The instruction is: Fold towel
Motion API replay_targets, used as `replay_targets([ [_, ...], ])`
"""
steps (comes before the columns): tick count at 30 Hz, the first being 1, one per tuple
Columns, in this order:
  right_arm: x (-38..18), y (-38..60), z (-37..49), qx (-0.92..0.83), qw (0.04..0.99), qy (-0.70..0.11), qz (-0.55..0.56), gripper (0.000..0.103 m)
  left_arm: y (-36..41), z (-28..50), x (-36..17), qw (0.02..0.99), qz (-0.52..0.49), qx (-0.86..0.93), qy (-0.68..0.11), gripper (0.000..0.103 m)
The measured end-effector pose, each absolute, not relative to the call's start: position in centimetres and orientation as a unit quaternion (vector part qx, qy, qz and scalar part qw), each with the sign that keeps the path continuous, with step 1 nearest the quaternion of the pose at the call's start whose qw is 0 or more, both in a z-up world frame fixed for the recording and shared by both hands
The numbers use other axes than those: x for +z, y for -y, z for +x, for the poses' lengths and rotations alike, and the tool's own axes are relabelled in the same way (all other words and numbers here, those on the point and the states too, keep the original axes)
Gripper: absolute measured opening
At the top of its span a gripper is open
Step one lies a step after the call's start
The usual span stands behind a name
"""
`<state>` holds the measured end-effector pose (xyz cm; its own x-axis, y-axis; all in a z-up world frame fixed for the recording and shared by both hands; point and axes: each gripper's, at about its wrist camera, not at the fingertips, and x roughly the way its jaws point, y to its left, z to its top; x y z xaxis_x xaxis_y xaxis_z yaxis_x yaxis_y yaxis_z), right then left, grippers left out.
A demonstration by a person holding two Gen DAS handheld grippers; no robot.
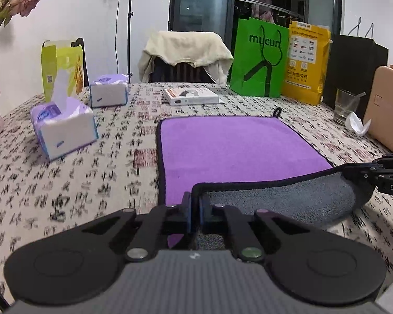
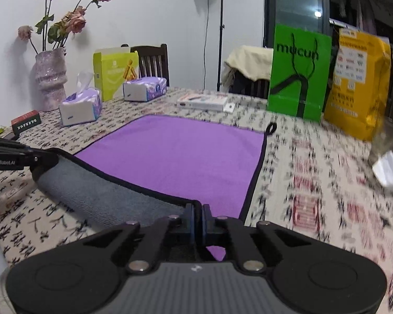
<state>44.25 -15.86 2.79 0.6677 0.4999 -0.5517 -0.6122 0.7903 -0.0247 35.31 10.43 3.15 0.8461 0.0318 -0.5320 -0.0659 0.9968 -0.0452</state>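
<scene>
A purple towel (image 1: pixel 235 149) with black trim and a grey underside lies on the patterned tablecloth; it also shows in the right wrist view (image 2: pixel 180 157). My left gripper (image 1: pixel 195 204) is shut on the towel's near left corner. My right gripper (image 2: pixel 198 213) is shut on the near right corner. Both corners are lifted, and the near edge curls over so the grey underside (image 1: pixel 280 198) faces up between the grippers. The right gripper also shows at the right edge of the left wrist view (image 1: pixel 353 170), and the left gripper at the left edge of the right wrist view (image 2: pixel 43 159). A hanging loop (image 1: pixel 277 111) sits at the towel's far right corner.
Two tissue packs (image 1: pixel 63 128) (image 1: pixel 108 90) and a yellow-green box (image 1: pixel 61 65) stand at the left. A flat box (image 1: pixel 191 96) lies beyond the towel. A green bag (image 1: pixel 259 57), a yellow bag (image 1: pixel 306 62), a glass (image 1: pixel 345 106) and a tan box (image 1: pixel 387 107) stand at the right. A vase (image 2: pixel 49 78) stands far left.
</scene>
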Motion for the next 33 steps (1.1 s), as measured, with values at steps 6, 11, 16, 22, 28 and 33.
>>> replay_targets([
  [6, 3.9, 14.7, 46.7, 0.310, 0.909, -0.248, -0.128, 0.005, -10.6, 37.8, 4.8, 0.966, -0.008, 0.025, -0.256, 0.006],
  [11, 4.5, 14.0, 49.7, 0.314, 0.907, -0.247, -0.137, 0.005, -11.2, 40.6, 6.2, 0.967, -0.001, 0.019, -0.253, 0.006],
  [16, 5.1, 13.1, 52.6, 0.316, 0.906, -0.240, -0.148, 0.005, -12.3, 44.0, 6.8, 0.964, -0.007, 0.016, -0.264, 0.006],
  [22, 5.6, 12.2, 56.8, 0.316, 0.905, -0.241, -0.152, 0.005, -14.1, 48.8, 6.8, 0.958, -0.027, 0.004, -0.284, 0.006],
  [28, 5.2, 11.2, 61.0, 0.317, 0.900, -0.259, -0.151, 0.005, -16.4, 53.3, 6.0, 0.947, -0.067, 0.000, -0.313, 0.006],
  [33, 3.9, 10.4, 64.2, 0.312, 0.896, -0.279, -0.147, 0.005, -17.0, 56.6, 5.6, 0.944, -0.065, -0.003, -0.323, 0.006],
])
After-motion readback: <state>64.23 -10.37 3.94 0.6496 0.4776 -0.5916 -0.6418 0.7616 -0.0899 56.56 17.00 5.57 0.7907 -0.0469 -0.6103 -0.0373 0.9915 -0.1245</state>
